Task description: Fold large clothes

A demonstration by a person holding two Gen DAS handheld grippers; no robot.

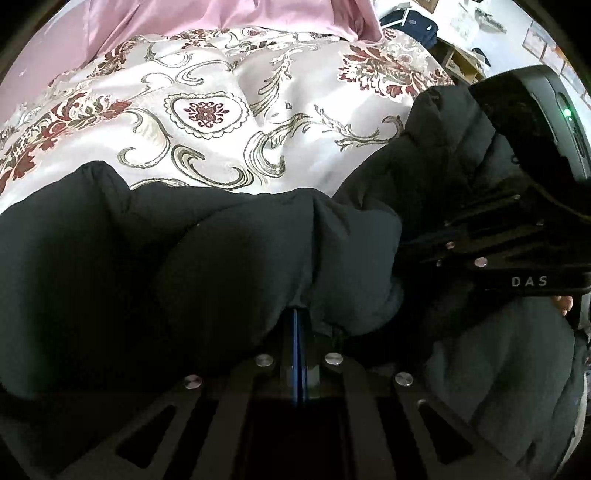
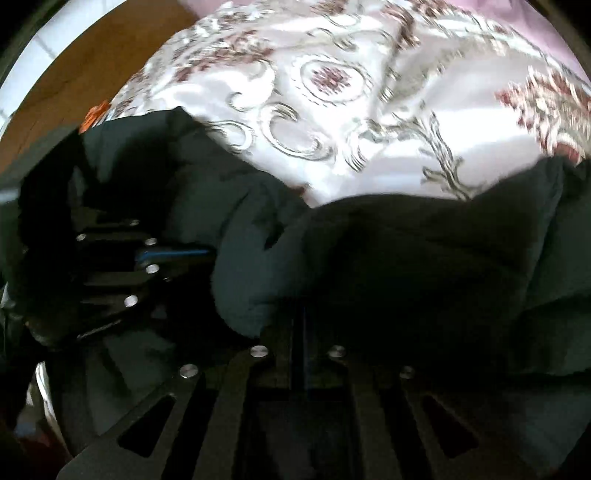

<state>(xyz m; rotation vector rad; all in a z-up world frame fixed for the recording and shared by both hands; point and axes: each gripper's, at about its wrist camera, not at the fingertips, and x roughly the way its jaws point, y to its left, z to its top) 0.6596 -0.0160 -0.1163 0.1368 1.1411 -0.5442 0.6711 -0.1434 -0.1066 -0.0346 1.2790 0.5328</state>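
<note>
Black padded fabric fills the near field of both wrist views: the jacket (image 1: 229,258), a dark puffy garment, lies bunched on the bed directly ahead of my tools. My left gripper (image 1: 300,325) is clenched on a fold of it; the blue-edged fingers (image 1: 295,354) stand pressed together, with the fabric swelling up on either side of them. My right gripper (image 2: 301,321) is likewise clenched, its tips buried in a dark fold of the same jacket (image 2: 406,251); the right view is blurred, so the exact contact line is unclear. Each tool is seen from the other's camera: the right one at the right edge of the left view, lettered "DAS", and the left gripper (image 2: 177,254) at the left of the right view, closed on the cloth. The two stand near each other along the jacket's near edge.

Beyond the jacket, the bedspread (image 1: 207,110) is pale satin with red floral and olive scroll patterns, creased in places. Farther off lies a pink sheet (image 1: 155,18). At far right, shelves (image 1: 461,55) carry assorted items.
</note>
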